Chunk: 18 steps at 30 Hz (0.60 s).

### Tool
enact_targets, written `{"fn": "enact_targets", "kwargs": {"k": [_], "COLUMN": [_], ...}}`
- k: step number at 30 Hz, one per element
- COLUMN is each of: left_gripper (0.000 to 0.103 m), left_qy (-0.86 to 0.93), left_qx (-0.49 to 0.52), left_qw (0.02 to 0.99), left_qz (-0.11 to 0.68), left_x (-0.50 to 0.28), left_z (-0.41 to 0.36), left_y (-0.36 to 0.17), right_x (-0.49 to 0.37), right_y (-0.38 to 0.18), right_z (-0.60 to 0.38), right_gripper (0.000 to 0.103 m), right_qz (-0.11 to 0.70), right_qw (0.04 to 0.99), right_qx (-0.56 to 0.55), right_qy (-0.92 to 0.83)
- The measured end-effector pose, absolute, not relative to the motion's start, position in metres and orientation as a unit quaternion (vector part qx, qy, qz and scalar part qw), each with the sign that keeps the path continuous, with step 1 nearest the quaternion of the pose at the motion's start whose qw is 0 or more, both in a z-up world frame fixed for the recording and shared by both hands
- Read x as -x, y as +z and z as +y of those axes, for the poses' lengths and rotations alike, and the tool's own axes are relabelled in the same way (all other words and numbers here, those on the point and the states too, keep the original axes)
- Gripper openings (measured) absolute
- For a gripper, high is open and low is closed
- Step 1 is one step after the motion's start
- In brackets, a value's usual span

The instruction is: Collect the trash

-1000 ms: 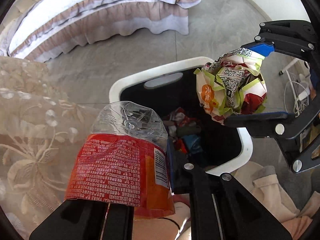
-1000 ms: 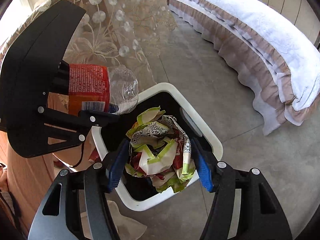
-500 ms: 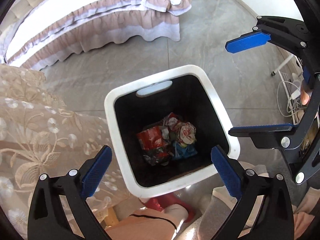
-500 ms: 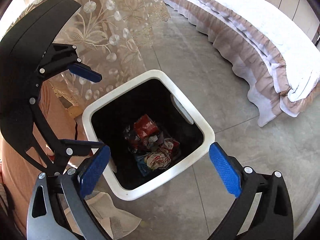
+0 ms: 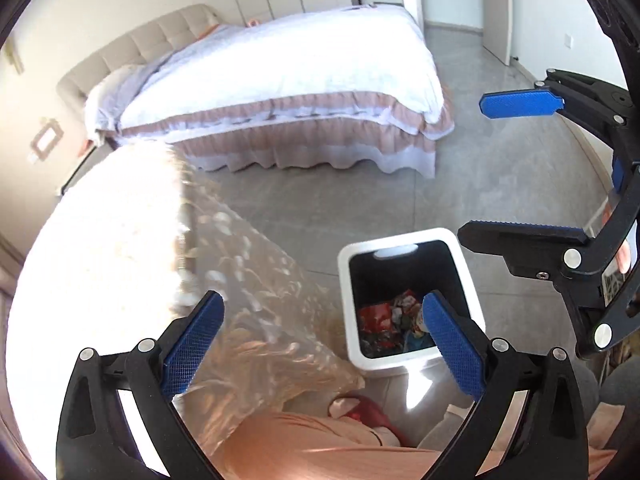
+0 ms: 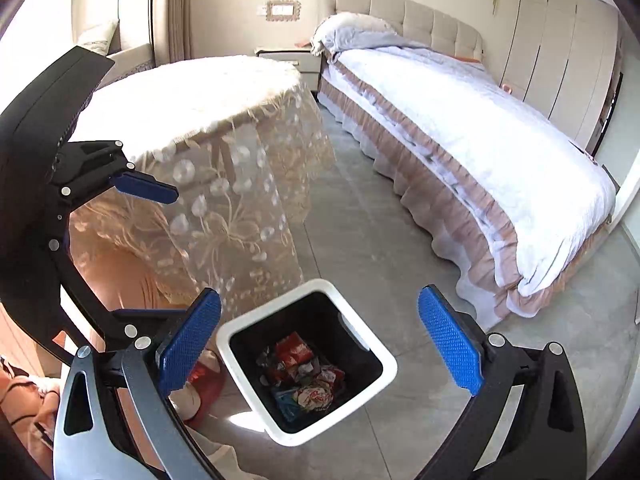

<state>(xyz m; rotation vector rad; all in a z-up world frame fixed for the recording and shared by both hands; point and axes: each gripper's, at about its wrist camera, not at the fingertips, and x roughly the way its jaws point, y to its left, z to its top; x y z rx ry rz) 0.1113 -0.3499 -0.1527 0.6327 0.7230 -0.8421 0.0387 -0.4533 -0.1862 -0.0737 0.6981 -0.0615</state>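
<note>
A white-rimmed trash bin (image 5: 408, 240) with a dark interior is standing on the grey floor (image 5: 500, 184), just beside a table draped in a lace tablecloth (image 6: 224, 208). Inside the bin, crumpled wrappers (image 6: 306, 378) are lying in a heap at the bottom, red, white and blue pieces mixed together, with one red packet (image 5: 374, 316) sitting toward the side nearest the table. The left gripper (image 5: 320, 340) is hovering above the bin with its blue-padded fingers (image 5: 192, 340) spread wide apart and nothing between them. The right gripper (image 6: 320, 340) is likewise hanging over the bin, its jaws standing wide apart and holding nothing. A bed (image 6: 480, 128) with a white cover and pink frill is standing across the floor, well apart from the bin.
</note>
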Motion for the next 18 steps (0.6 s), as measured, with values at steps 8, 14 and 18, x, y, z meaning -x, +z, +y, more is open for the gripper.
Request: {"fn": "enact_targets", "kwargs": {"k": [8,14,18], "left_gripper": [0.098,0.098,0.098], "left_qy": [-0.286,-0.199,-0.151], "left_qx": [-0.211,-0.167,-0.117], "left_qw": [0.881,0.926,0.946], "left_qz": [0.313,0.274,0.26], "left_x": [-0.124,-0.115,-0.104], "left_z": [-0.26,-0.197,-0.156], "left_y": [-0.096,-0.059,-0.042], "right_x": [-0.053,-0.062,-0.058], "right_y": [-0.132,-0.097,-0.077], "right_z": [-0.402,-0.352,-0.313], "right_gripper": [0.098,0.098,0.098], "right_qz": [0.259,0.2,0.165], "right_qw": [0.965,0.978,0.983], "right_qx": [0.052,0.061,0.07], "right_qy": [0.006,0.027,0.044]}}
